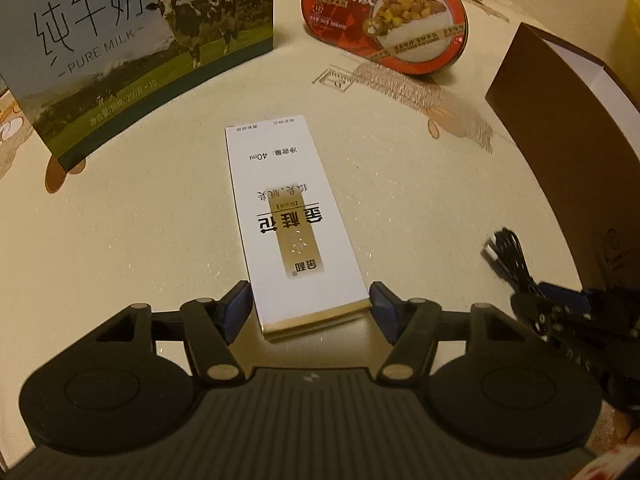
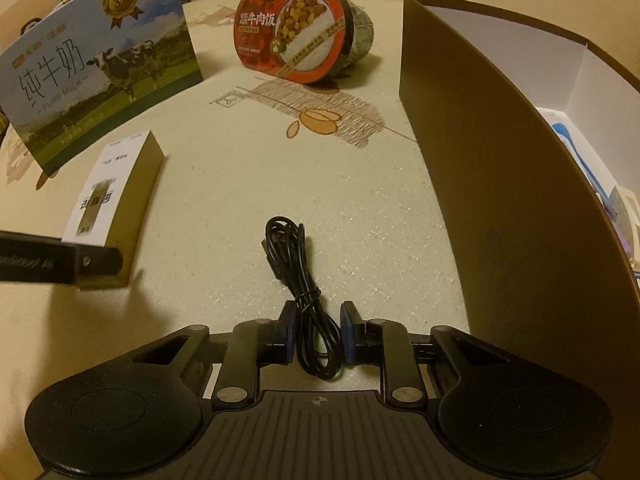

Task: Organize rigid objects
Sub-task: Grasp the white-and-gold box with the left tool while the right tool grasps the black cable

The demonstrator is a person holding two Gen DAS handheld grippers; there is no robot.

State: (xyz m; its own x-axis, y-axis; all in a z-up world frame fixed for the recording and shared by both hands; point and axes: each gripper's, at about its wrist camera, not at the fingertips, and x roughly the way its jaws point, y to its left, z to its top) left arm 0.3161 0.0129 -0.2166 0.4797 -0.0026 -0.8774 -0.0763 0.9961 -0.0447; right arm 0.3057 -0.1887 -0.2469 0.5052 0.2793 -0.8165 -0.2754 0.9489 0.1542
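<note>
While both claws sit low over the tabletop [image 2: 240, 184], the items stand as follows.

White carton [image 1: 288, 216]: lies flat, long axis pointing away from the left claw [image 1: 310, 304]. The claw's jaws straddle its near end, spread wider than the carton, with the pads beside its edges and not pressing; nothing is held. This placement suits either a fresh grip or a release.

Black cable [image 2: 304, 296]: a tied bundle lying flat near the brown box [image 2: 460, 160]. The right claw [image 2: 318, 334] is narrowed around the bundle's near loop, pads close against the strands; it appears to grip the cable, probably for a lift into the box.

Brown box: open-topped, white inside, to the right, with a few things already in it that are too cut off to name. It likely serves as the collecting place.

Milk carton [image 1: 132, 40]: upright at the far left, just behind the white carton.

Red meal tub [image 1: 384, 20]: on its side at the far end, lid facing the cameras, well apart from both claws.
</note>
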